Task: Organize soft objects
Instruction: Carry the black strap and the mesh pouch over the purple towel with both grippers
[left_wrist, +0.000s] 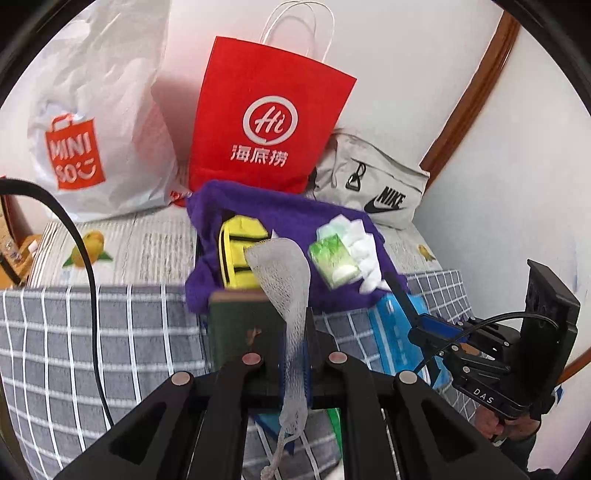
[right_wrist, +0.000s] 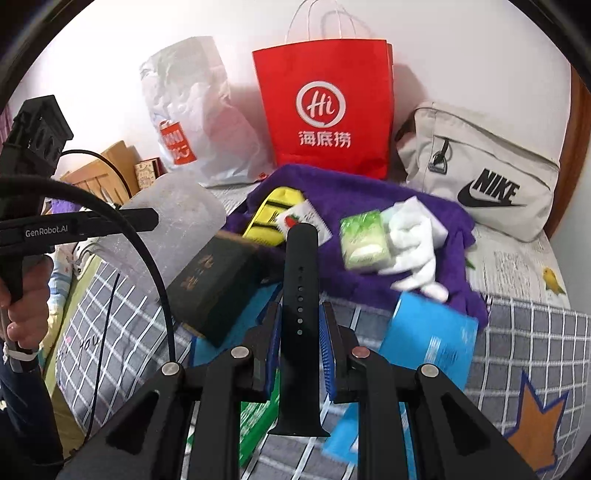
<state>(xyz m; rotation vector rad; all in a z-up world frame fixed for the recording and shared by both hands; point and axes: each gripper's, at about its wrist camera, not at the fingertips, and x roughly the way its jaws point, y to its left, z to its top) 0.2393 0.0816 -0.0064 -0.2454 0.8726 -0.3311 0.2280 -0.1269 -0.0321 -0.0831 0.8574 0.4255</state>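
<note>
My left gripper (left_wrist: 293, 354) is shut on a white foam net sleeve (left_wrist: 286, 280) that stands up between its fingers; in the right wrist view the sleeve (right_wrist: 173, 225) hangs at the left. My right gripper (right_wrist: 300, 328) is shut on a black watch strap (right_wrist: 301, 295), held upright. Ahead on the bed lies a purple towel (left_wrist: 295, 214) bearing a yellow pouch (left_wrist: 238, 254), a green tissue pack (left_wrist: 334, 258) and white cloth (left_wrist: 364, 251). The towel (right_wrist: 351, 192), pouch (right_wrist: 271, 212), tissue pack (right_wrist: 364, 245) and white cloth (right_wrist: 417, 240) also show in the right wrist view.
A red paper bag (left_wrist: 269, 118), a white Miniso plastic bag (left_wrist: 92, 122) and a grey Nike bag (left_wrist: 373, 184) stand against the wall. A dark green box (right_wrist: 214, 288), blue packets (right_wrist: 432, 336) and a green packet (right_wrist: 258, 417) lie on the grey checked blanket (left_wrist: 92, 350).
</note>
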